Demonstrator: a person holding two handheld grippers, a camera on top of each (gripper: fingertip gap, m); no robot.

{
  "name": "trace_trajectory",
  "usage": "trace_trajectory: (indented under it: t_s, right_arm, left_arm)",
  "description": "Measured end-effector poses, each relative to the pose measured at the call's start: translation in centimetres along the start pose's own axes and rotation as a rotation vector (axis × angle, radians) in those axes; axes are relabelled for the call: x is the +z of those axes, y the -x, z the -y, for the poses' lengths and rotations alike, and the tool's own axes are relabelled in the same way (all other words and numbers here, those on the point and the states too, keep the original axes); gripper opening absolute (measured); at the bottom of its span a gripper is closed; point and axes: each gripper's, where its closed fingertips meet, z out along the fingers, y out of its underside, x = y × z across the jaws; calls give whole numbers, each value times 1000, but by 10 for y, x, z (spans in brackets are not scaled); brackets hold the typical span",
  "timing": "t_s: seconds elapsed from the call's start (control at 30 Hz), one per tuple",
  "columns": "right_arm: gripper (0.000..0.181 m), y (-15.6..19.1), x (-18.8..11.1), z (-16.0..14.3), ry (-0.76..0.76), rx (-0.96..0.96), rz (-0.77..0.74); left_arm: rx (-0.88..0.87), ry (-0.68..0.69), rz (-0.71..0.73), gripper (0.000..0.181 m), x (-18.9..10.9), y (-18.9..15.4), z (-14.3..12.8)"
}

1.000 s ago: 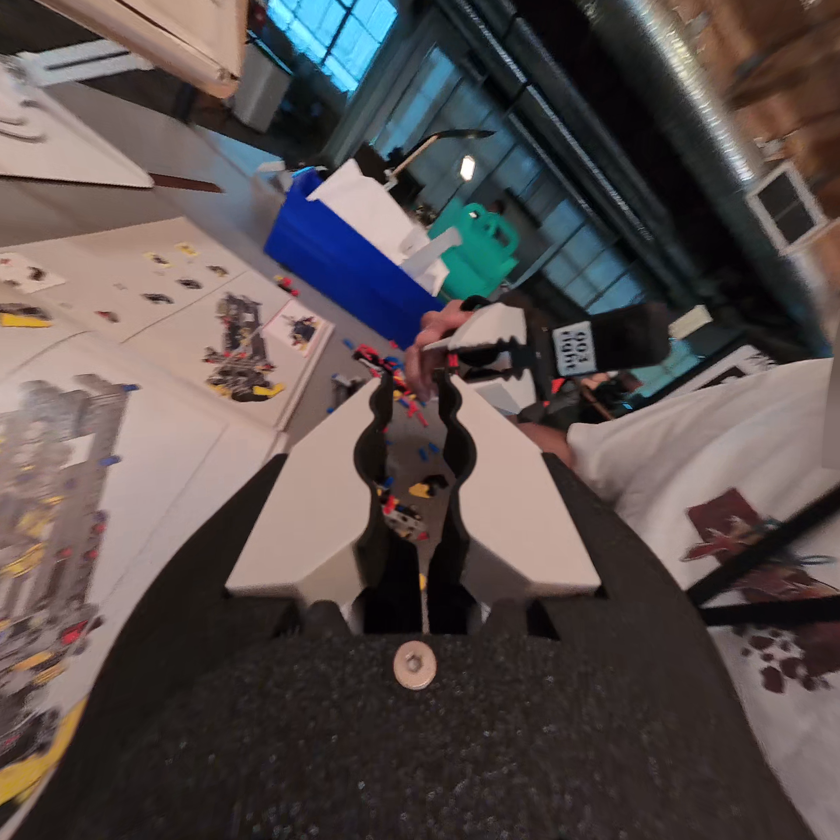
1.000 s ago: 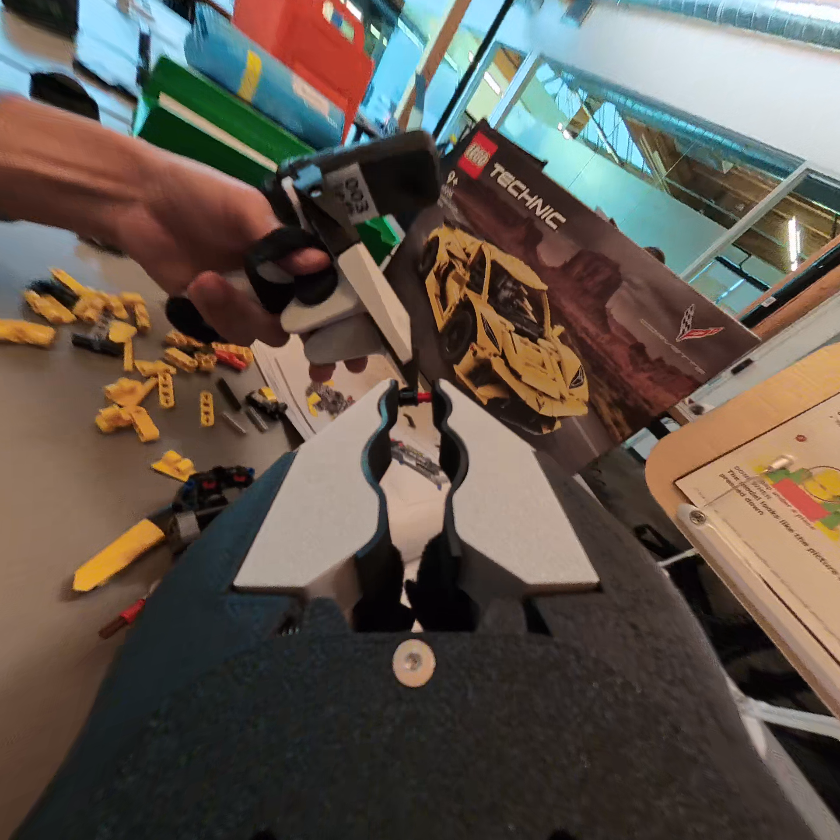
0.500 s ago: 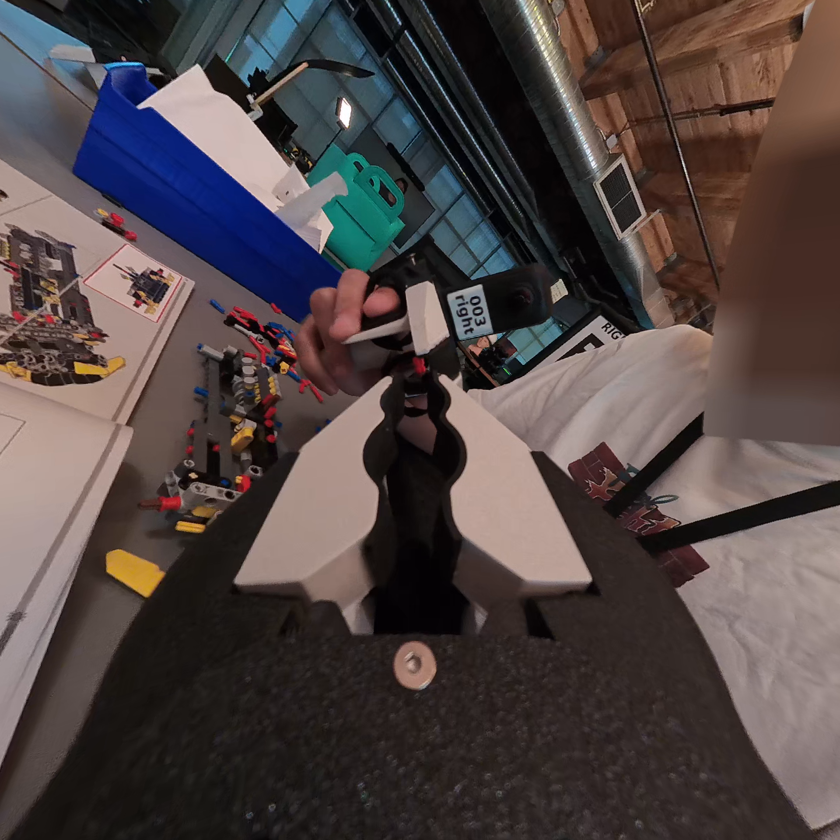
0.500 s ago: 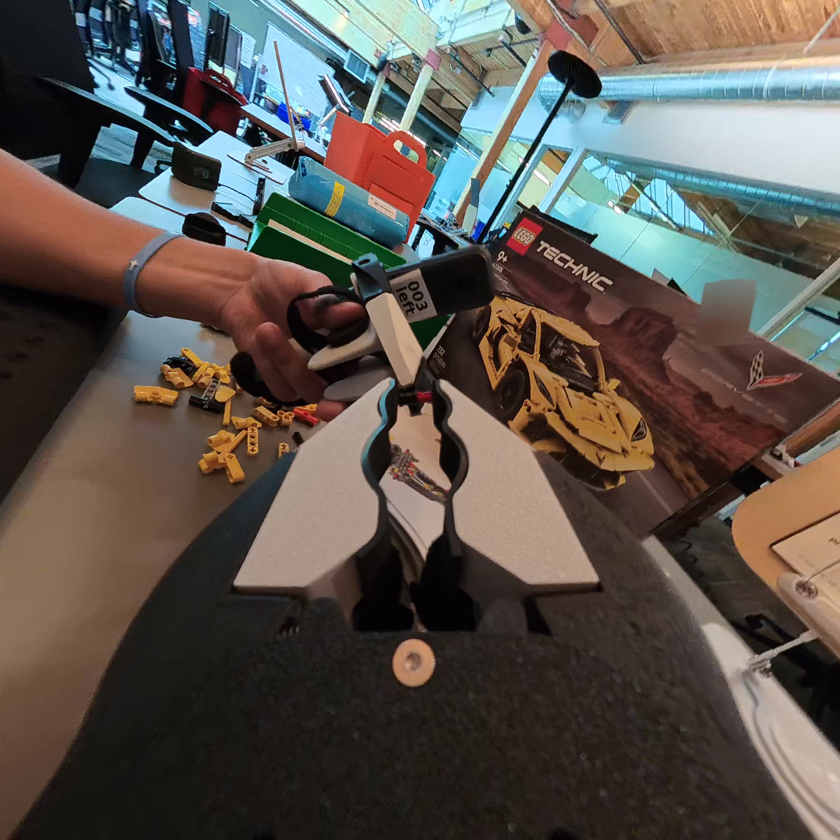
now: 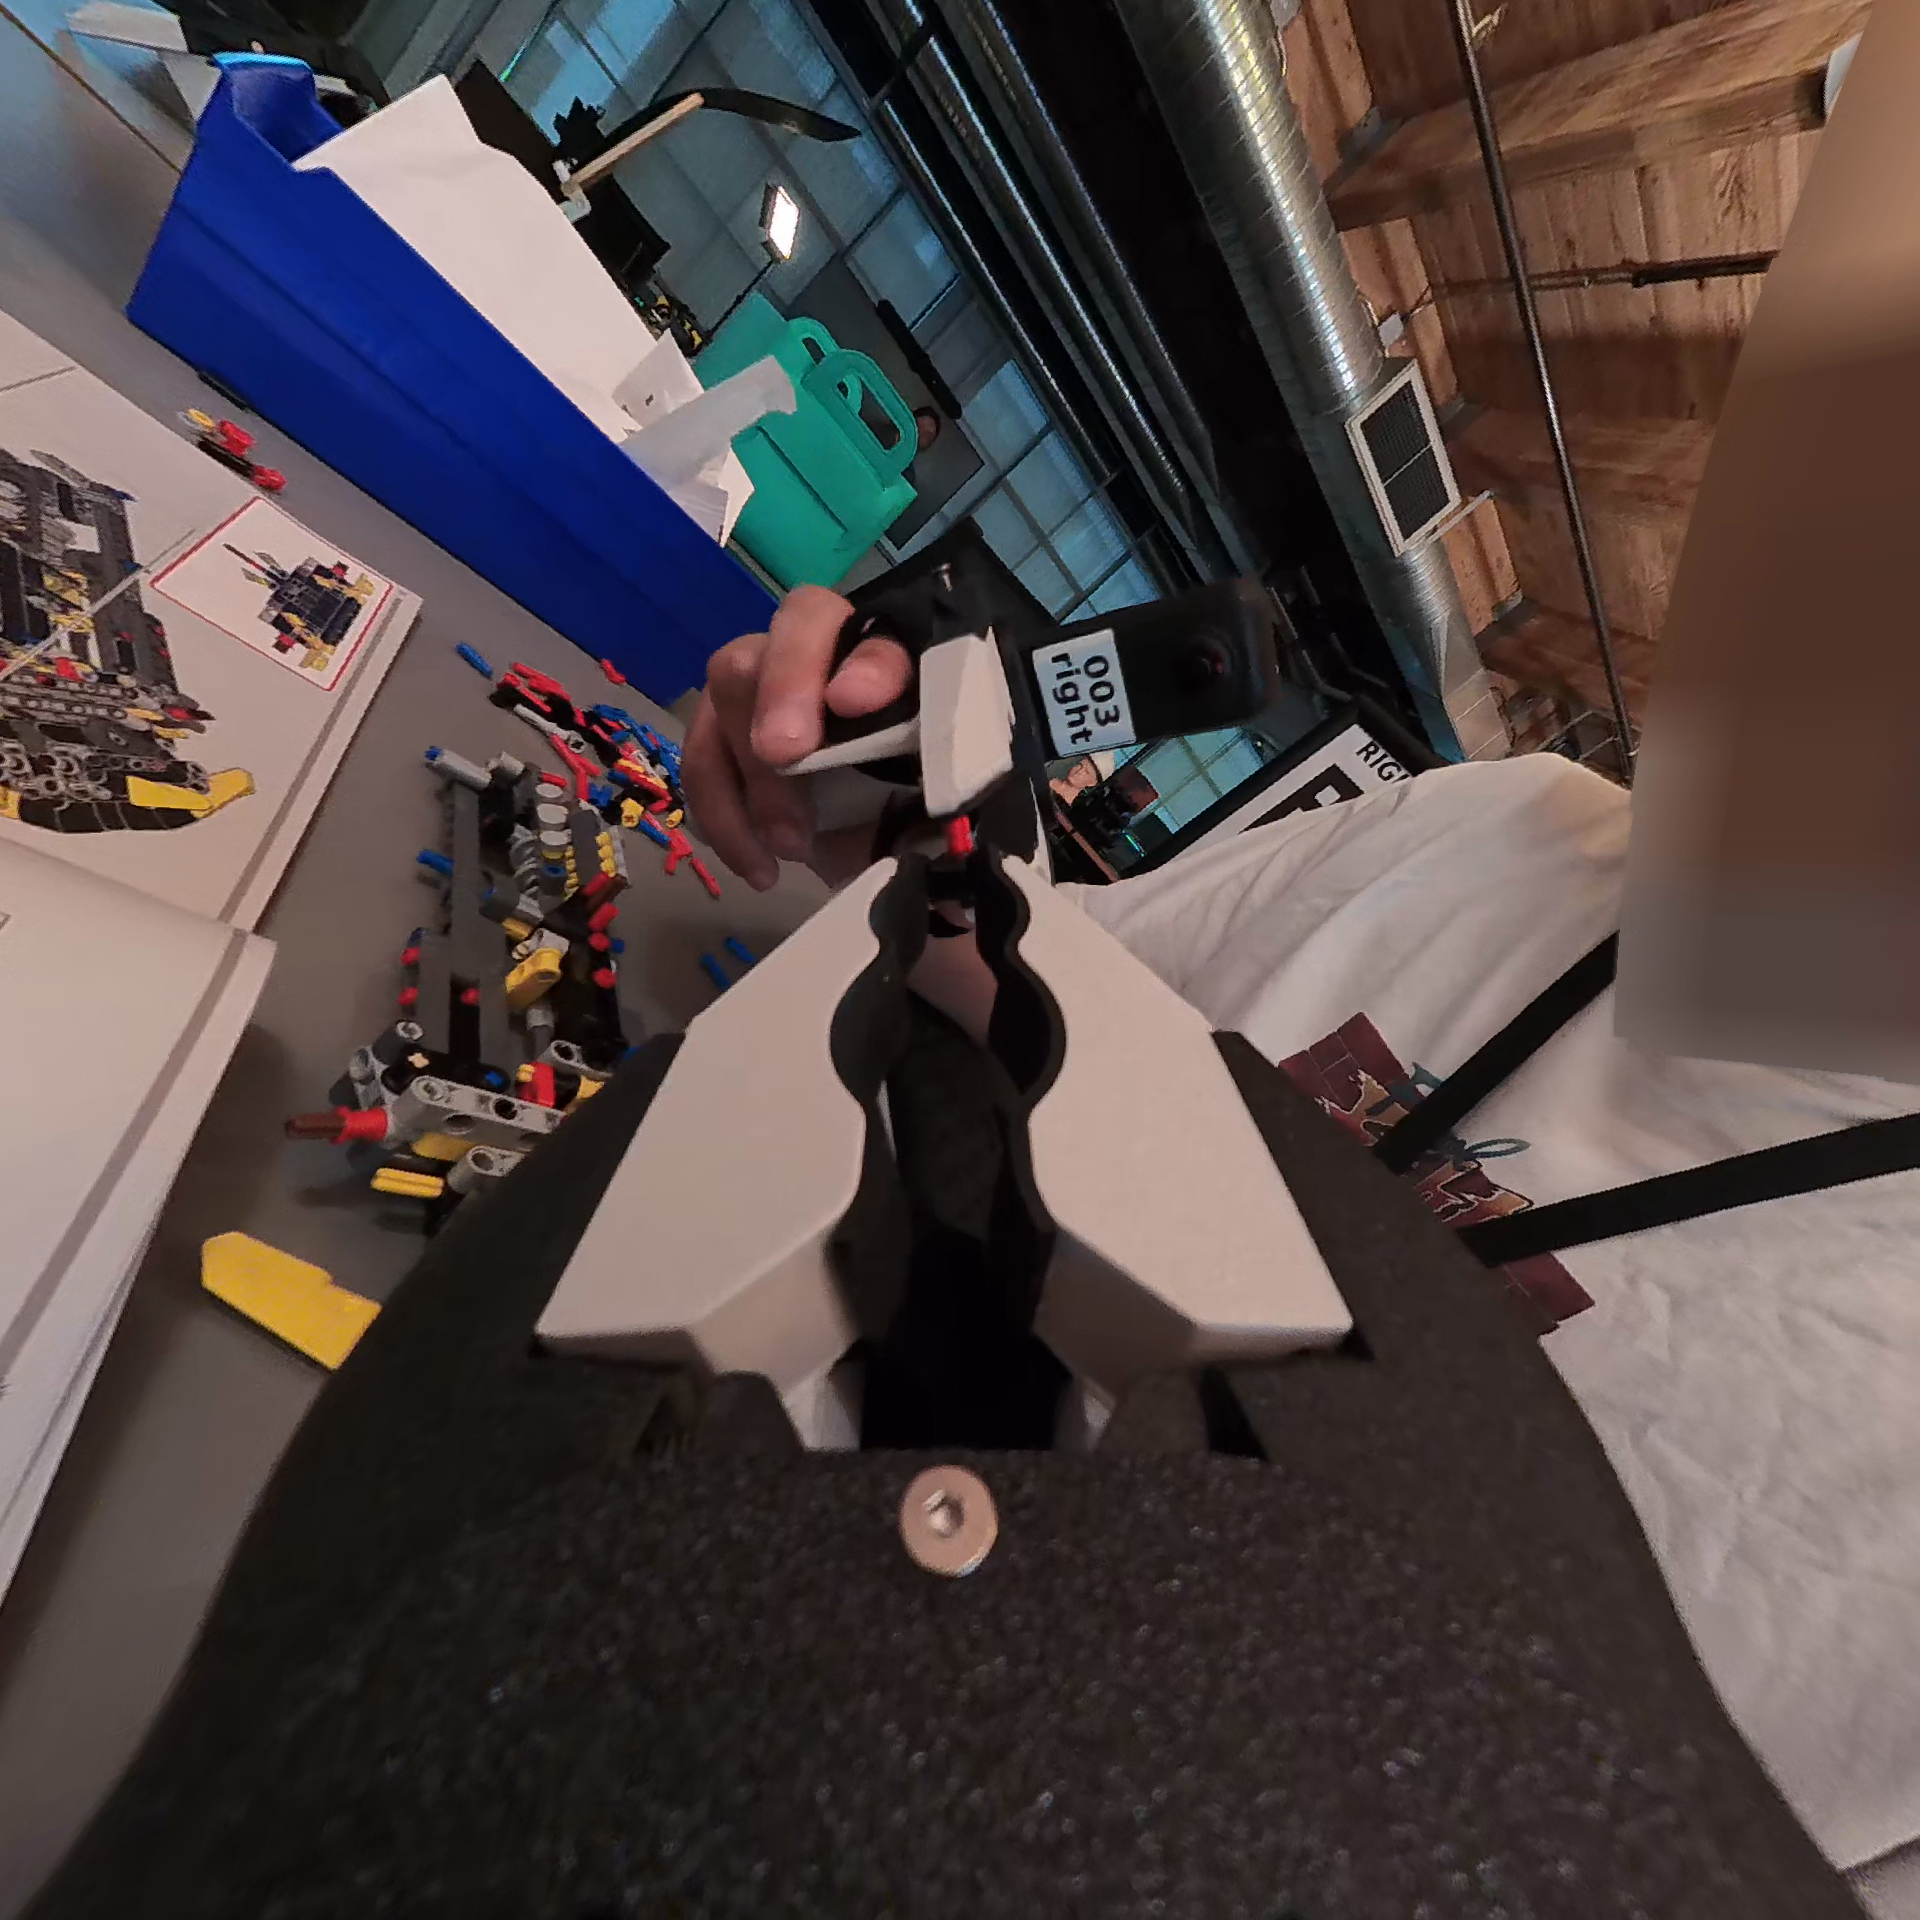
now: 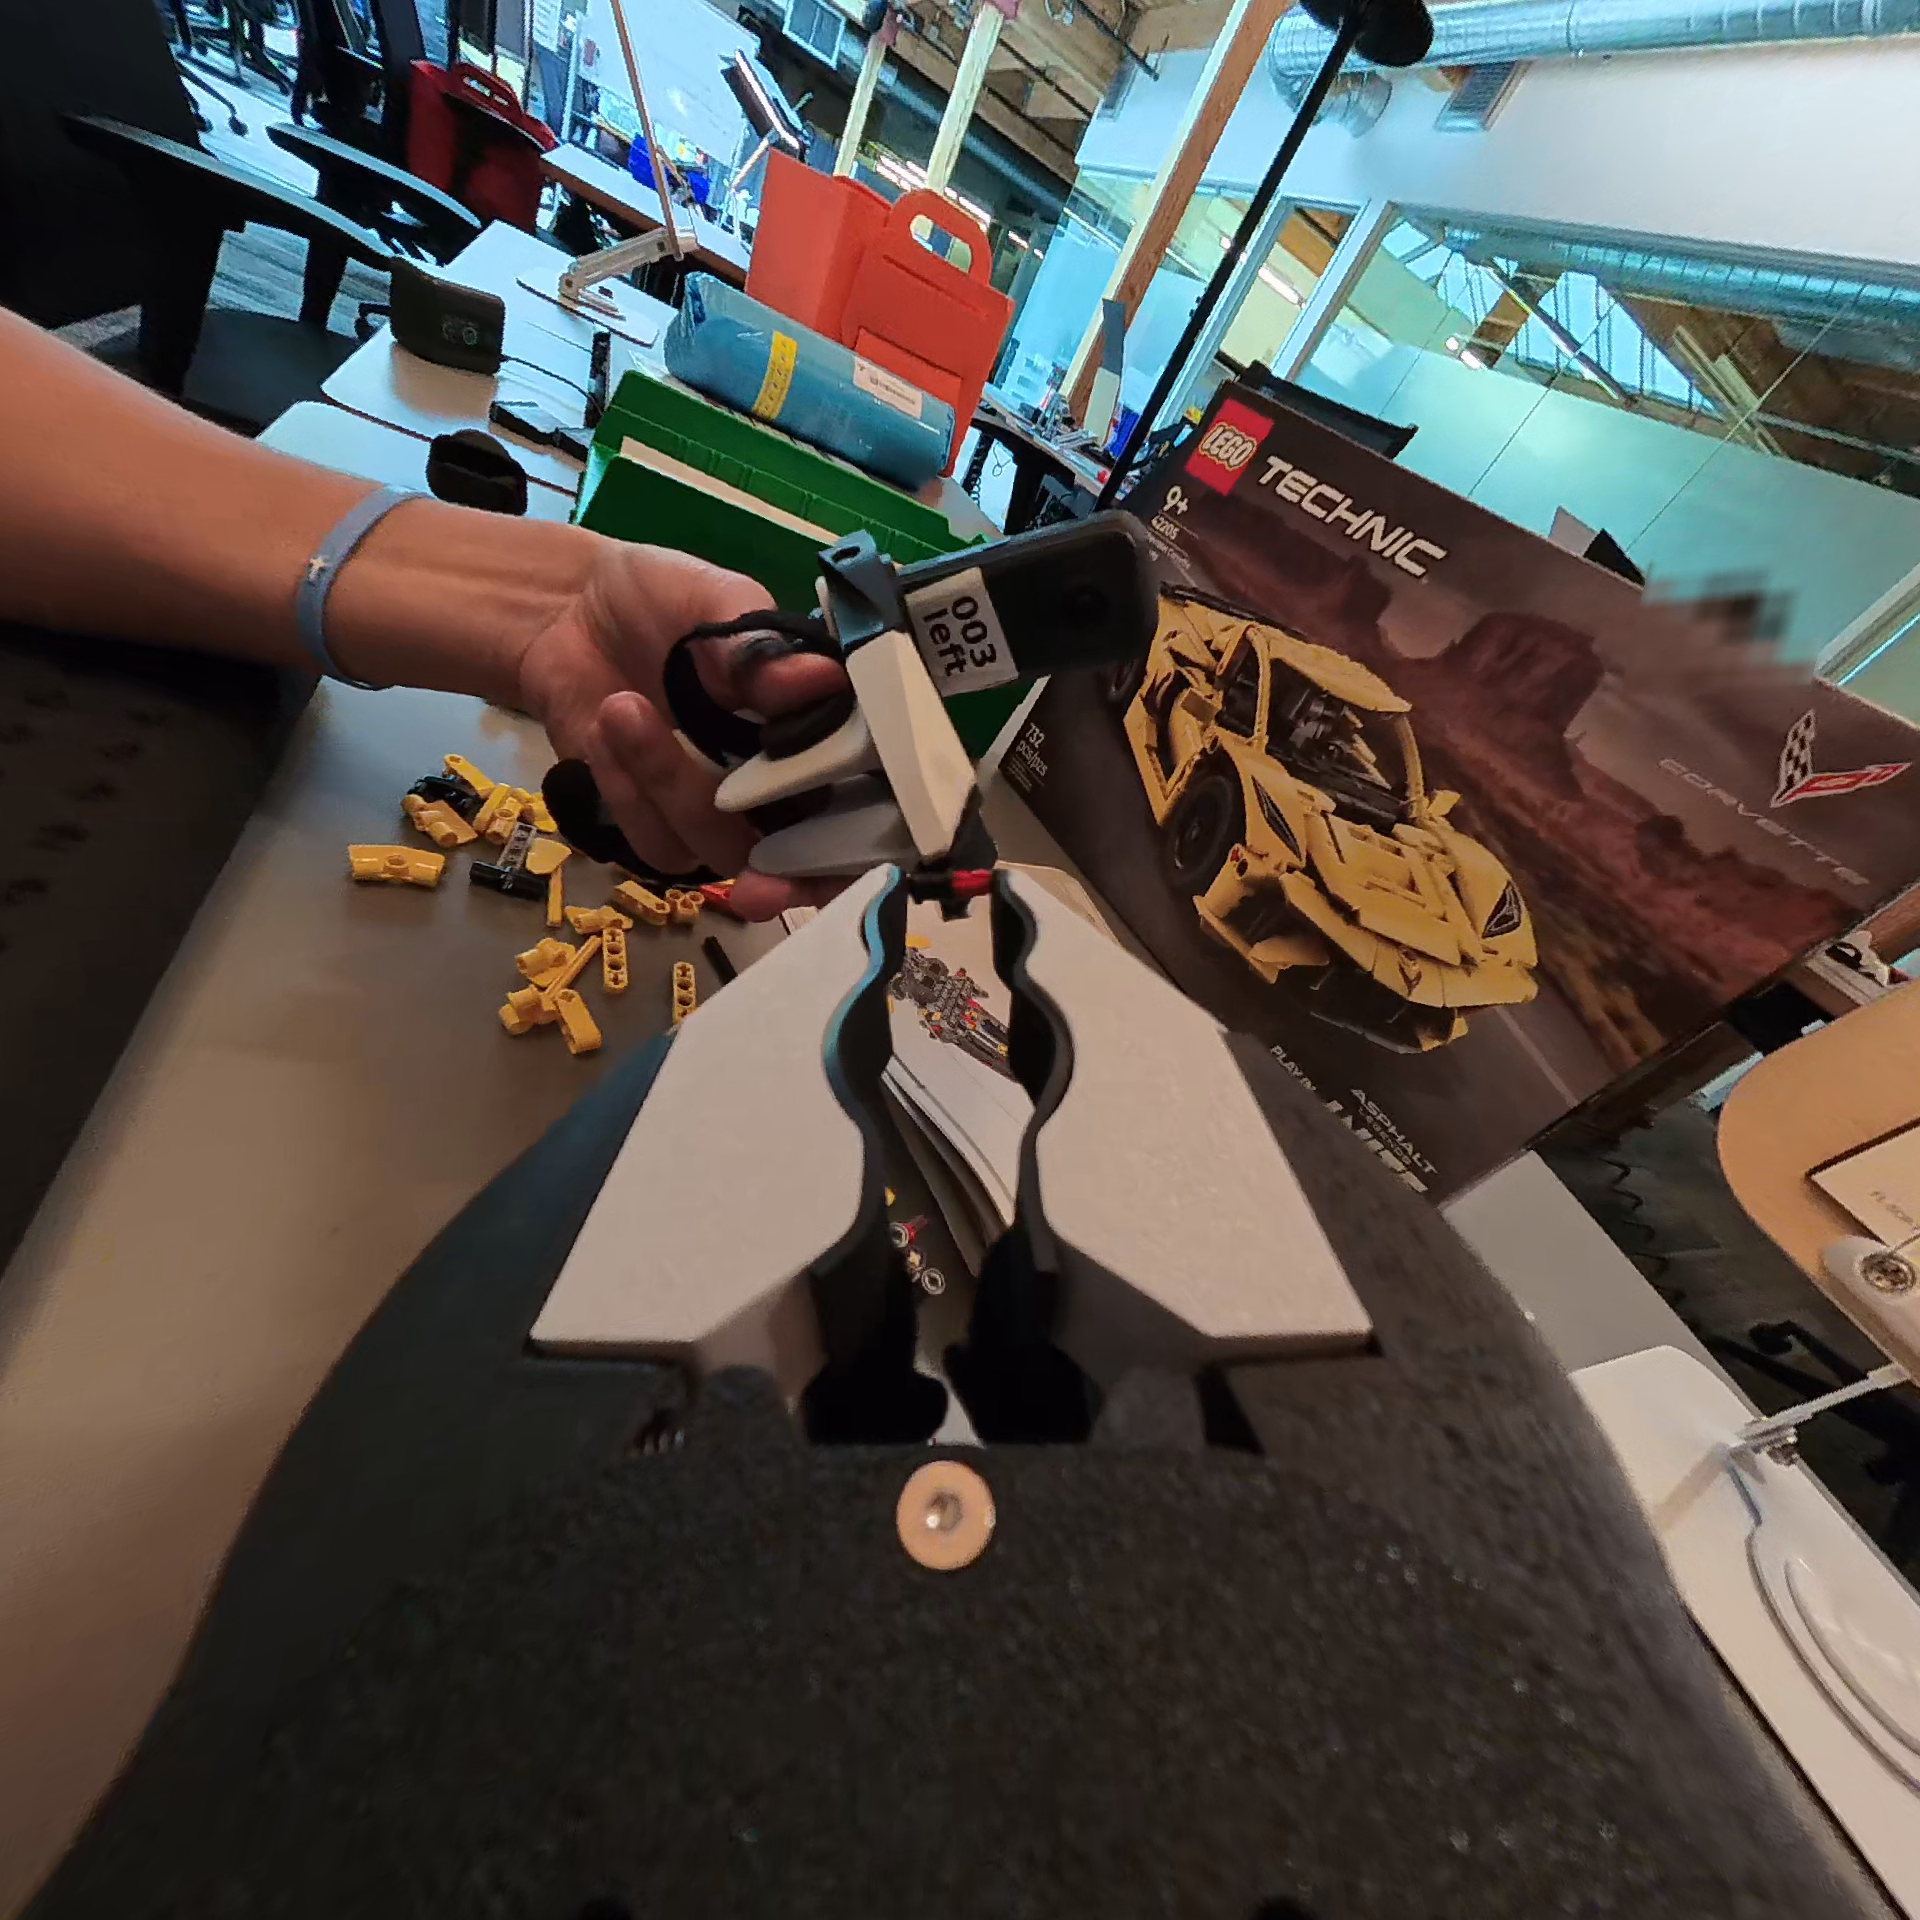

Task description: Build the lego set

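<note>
A grey table point(image 5: 343, 790) carries open instruction pages point(image 5: 125, 665), a blue bin point(image 5: 416, 353) at its far edge, a half-built chassis point(image 5: 499, 997) amid loose red, blue and yellow pins, and a yellow panel point(image 5: 286, 1299) near the front. In the right wrist view it holds scattered yellow pieces point(image 6: 551, 935), a booklet point(image 6: 956, 1049), the set's box point(image 6: 1455, 831) standing upright, and a green bin point(image 6: 727, 488) behind

Ceiling: silver duct point(image 5: 1262, 218) beneath timber beams point(image 5: 1621, 94).
Walls: glass partitions point(image 6: 1558, 343).
Furniture: black office chairs point(image 6: 312, 197), grey worktop point(image 6: 260, 1039).
</note>
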Motion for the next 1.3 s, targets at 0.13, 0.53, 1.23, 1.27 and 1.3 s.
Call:
trace_trajectory:
  t_s: [0.13,0.53,1.23,1.27,1.3]
  right_arm:
    - [15,1,1,-2,8,-4,14]
    - [13,1,1,-10,42,0,33]
    - [12,-18,2,-22,164,60,-104]
    - [13,-19,1,-26,190,46,-114]
    - [13,-20,1,-28,209,34,-120]
  left_arm:
    - [10,10,17,7,-1,2,-1]
    - [33,20,56,7,-4,6,-1]
    - [-16,-147,97,6,0,21,15]
    - [-25,-154,109,6,0,24,14]
    - [-28,-157,120,6,0,26,14]
